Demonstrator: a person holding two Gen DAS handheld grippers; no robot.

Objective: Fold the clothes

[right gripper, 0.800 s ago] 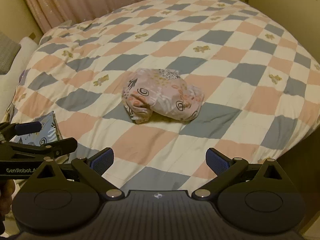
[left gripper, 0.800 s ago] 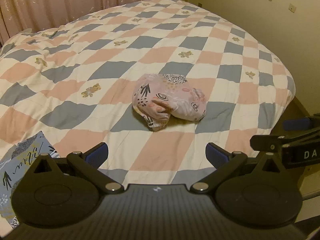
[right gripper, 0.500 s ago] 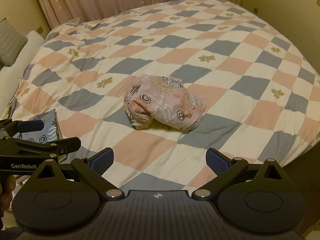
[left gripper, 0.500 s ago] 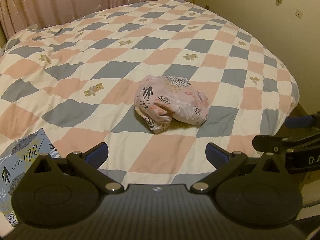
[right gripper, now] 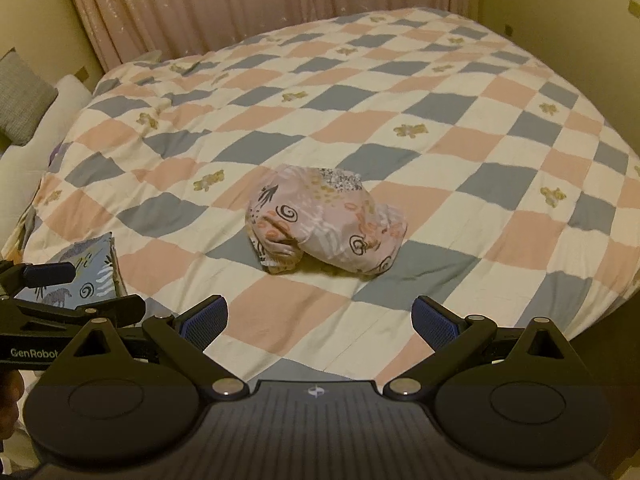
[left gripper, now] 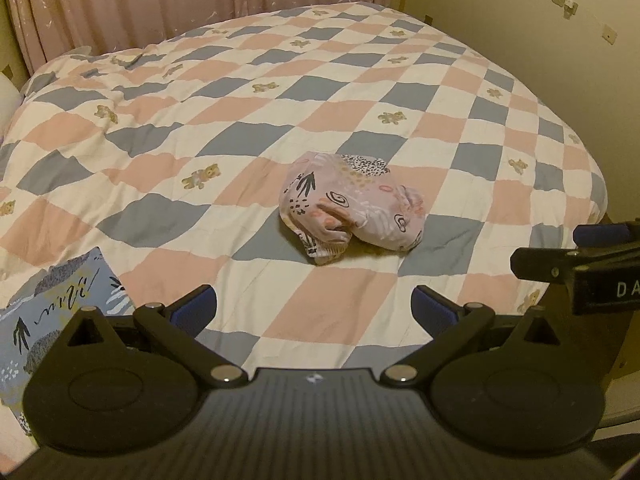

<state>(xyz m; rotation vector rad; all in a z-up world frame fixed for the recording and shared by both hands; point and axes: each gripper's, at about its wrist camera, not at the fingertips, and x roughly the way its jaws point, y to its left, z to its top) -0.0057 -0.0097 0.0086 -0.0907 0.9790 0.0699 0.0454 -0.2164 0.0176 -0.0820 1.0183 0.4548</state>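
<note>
Crumpled pink clothes (left gripper: 352, 208) lay bunched mid-bed (left gripper: 240, 100). My left gripper (left gripper: 314, 306) and right gripper (right gripper: 318, 318) had jaws wide apart, empty. I might grab several layers and tangle it.

Crumpled garment (left gripper: 352, 206) mid-quilt (left gripper: 280, 120), ahead of claws

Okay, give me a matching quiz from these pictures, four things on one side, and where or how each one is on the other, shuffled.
Things:
1. pink patterned garment
2. blue patterned cloth
3. curtain
4. left gripper

Places or states:
A. hangs behind the far side of the bed
B. open, holding nothing
C. bunched up mid-quilt
D. lies flat at the bed's near left edge

Pairs: 1-C, 2-D, 3-A, 4-B
</note>
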